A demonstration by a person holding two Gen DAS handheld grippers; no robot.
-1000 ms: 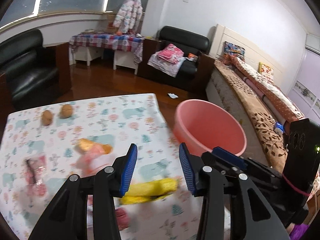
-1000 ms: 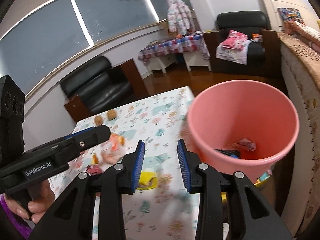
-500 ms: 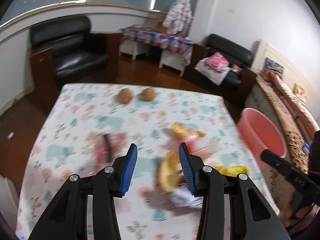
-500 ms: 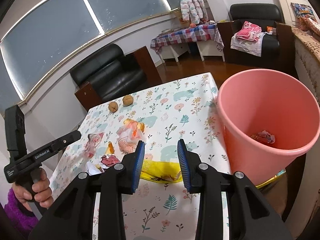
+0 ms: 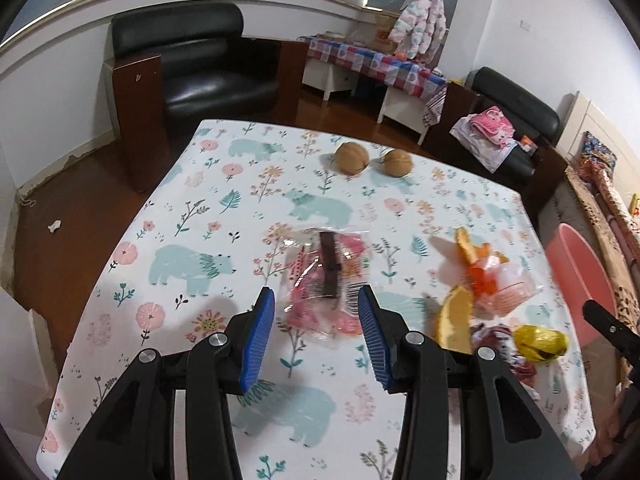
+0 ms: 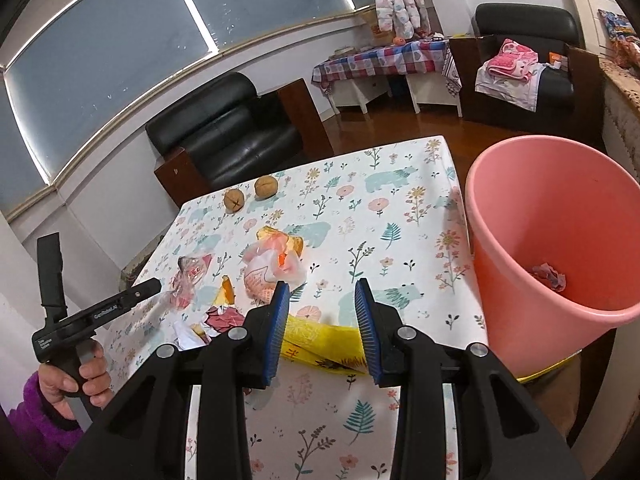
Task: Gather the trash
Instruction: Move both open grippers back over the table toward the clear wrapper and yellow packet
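My left gripper (image 5: 317, 336) is open above the flowered tablecloth (image 5: 200, 240). A clear wrapper with pink print (image 5: 328, 280) lies on the cloth just past its fingertips, not touched. My right gripper (image 6: 323, 332) is open too, and a yellow wrapper (image 6: 320, 346) lies flat on the cloth between and under its pads. The pink bucket (image 6: 560, 220) stands at the table's right edge with some crumpled trash (image 6: 548, 276) at the bottom. A thin plastic bag with orange bits (image 6: 272, 268), an orange peel (image 5: 454, 322) and crumpled red-white paper (image 6: 224, 318) sit between the two grippers.
Two walnuts (image 5: 351, 158) (image 5: 397, 163) rest near the table's far edge. A hand in a purple sleeve (image 6: 80, 376) holds the left gripper (image 6: 152, 287). Black armchairs (image 5: 192, 68), a checked side table (image 5: 372, 64) and a bed (image 5: 616, 208) surround the table.
My left gripper swung left, away from the bucket and the yellow wrapper, and dropped over the clear pink wrapper. The right gripper eased left from the bucket toward the yellow wrapper.
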